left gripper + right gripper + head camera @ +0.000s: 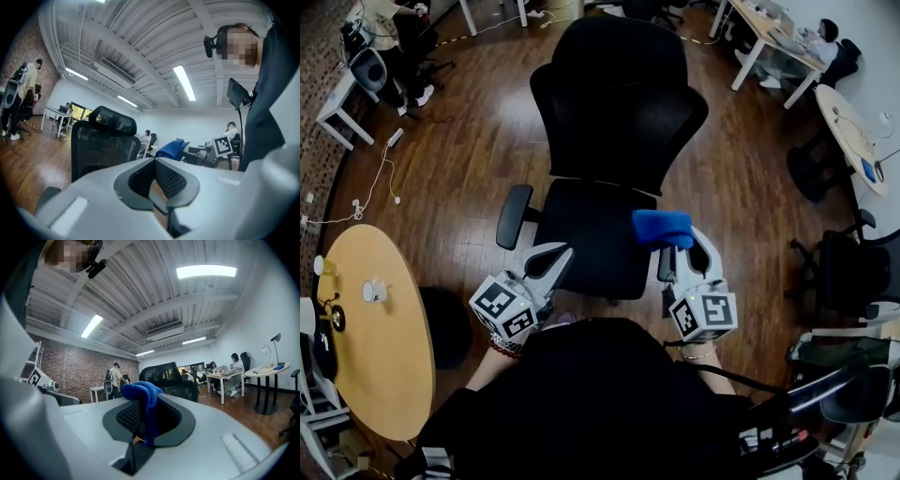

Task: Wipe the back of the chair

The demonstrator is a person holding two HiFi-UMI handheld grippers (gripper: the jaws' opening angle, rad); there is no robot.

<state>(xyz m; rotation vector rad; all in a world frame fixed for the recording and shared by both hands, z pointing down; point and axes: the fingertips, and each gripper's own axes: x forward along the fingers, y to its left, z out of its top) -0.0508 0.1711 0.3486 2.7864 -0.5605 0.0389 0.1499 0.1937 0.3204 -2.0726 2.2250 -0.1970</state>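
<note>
Closest in, the left gripper (551, 260) hovers at the front left corner of the seat (591, 234) of the black chair (619, 103), its jaws pressed together with nothing between them. At the seat's front right corner the right gripper (682, 255) is clenched on a blue cloth (663, 228), which bunches up above the jaw tips. The chair stands on the wooden floor (459, 169) with its seat turned toward the person. Its mesh back rises beyond the seat, clear of the cloth. A round wooden table (380, 347) stands off to the left.
</note>
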